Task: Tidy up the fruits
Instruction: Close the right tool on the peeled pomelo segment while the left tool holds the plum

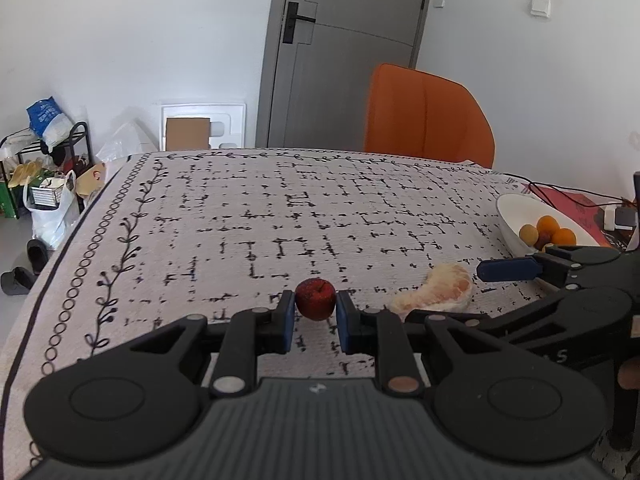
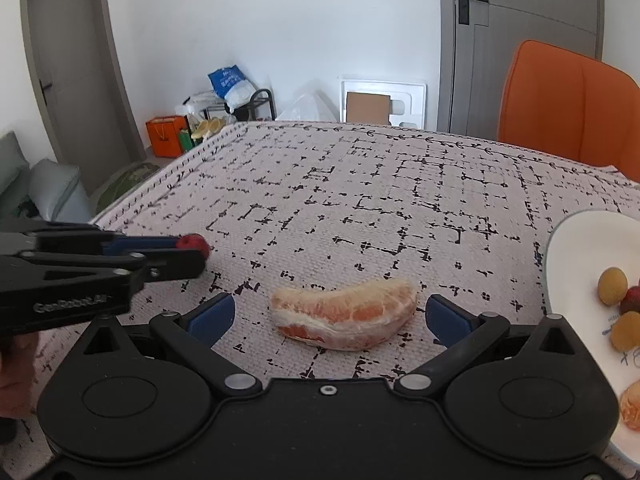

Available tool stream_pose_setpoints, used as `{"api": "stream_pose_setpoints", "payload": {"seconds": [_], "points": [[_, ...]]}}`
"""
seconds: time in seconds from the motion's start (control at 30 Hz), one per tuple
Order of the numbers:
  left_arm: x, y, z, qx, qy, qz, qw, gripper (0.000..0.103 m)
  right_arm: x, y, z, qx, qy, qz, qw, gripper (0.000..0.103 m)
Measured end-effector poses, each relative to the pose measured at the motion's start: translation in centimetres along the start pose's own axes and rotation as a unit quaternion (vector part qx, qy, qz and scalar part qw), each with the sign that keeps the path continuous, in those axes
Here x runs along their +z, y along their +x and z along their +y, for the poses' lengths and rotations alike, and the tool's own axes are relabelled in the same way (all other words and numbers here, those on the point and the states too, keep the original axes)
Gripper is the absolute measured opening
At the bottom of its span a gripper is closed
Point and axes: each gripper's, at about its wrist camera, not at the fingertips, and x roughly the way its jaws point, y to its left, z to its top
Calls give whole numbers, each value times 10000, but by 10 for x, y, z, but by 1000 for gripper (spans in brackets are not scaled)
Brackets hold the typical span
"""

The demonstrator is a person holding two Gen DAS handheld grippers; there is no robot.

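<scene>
A small dark red fruit [image 1: 315,298] rests on the patterned tablecloth [image 1: 280,208], and my left gripper [image 1: 315,312] is shut on it, its blue pads pressing both sides. From the right wrist view the same red fruit [image 2: 193,242] peeks out at the left gripper's tips [image 2: 188,252]. A peeled pomelo segment [image 2: 344,314] lies between the spread fingers of my right gripper [image 2: 330,318], which is open and does not touch it. That segment [image 1: 434,288] lies just right of the red fruit. A white plate [image 2: 568,248] at the right holds several small fruits.
An orange chair [image 1: 428,116] stands behind the table's far edge. The white plate [image 1: 510,210] sits near the table's right side, with cables and small devices [image 1: 616,216] beyond it. Bags and a rack [image 1: 48,176] crowd the floor at left.
</scene>
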Motion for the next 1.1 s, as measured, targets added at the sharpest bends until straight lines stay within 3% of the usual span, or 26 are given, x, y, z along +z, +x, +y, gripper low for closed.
{"api": "stream_pose_setpoints", "payload": {"seconds": [0.13, 0.2, 0.27, 0.33, 0.53, 0.57, 0.6, 0.63, 0.67, 0.73, 0.8, 0.87, 0.93, 1.1], "points": [[-1, -7, 6, 53, -54, -39, 10000, 20, 1, 8, 2, -130, -50, 102, 9999, 103], [-1, -9, 8, 72, -85, -54, 9999, 20, 0, 11, 1, -146, -40, 173, 9997, 97], [-1, -11, 8, 82, -98, -71, 9999, 20, -2, 13, 3, -226, -160, 206, 9994, 82], [-1, -14, 8, 80, -95, -88, 9999, 20, -2, 11, 7, -308, -364, 202, 9987, 78], [0, -20, 2, 46, -44, -153, 9999, 20, -5, -4, -2, -193, -84, 136, 9997, 69], [1, -21, 1, 37, -33, -163, 9999, 20, -6, -8, -3, -188, -66, 109, 9997, 65], [1, -21, -1, 28, -22, -172, 9998, 20, -7, -10, -3, -180, -48, 103, 9998, 52], [1, -22, -3, 18, -13, -177, 9998, 20, -7, -13, -5, -165, -28, 114, 9998, 26], [1, -22, -5, 6, -3, -181, 9998, 20, -7, -14, -7, -116, 6, 170, 9998, 19], [1, -23, -8, -20, 22, -184, 9998, 20, -8, -14, -10, -128, 69, 274, 9995, 23], [1, -24, -11, -43, 49, -207, 9998, 20, -11, -15, -10, -204, 13, 267, 9994, 34], [1, -26, -13, -53, 72, -225, 9997, 20, -12, -17, -8, -208, -81, 227, 9995, 68], [1, -26, -13, -42, 80, -210, 9997, 20, -12, -21, -6, -180, -106, 78, 9998, 85], [0, -24, -9, 8, 37, -181, 9998, 20, -7, -17, -4, -136, -192, 55, 9997, 88]]}}
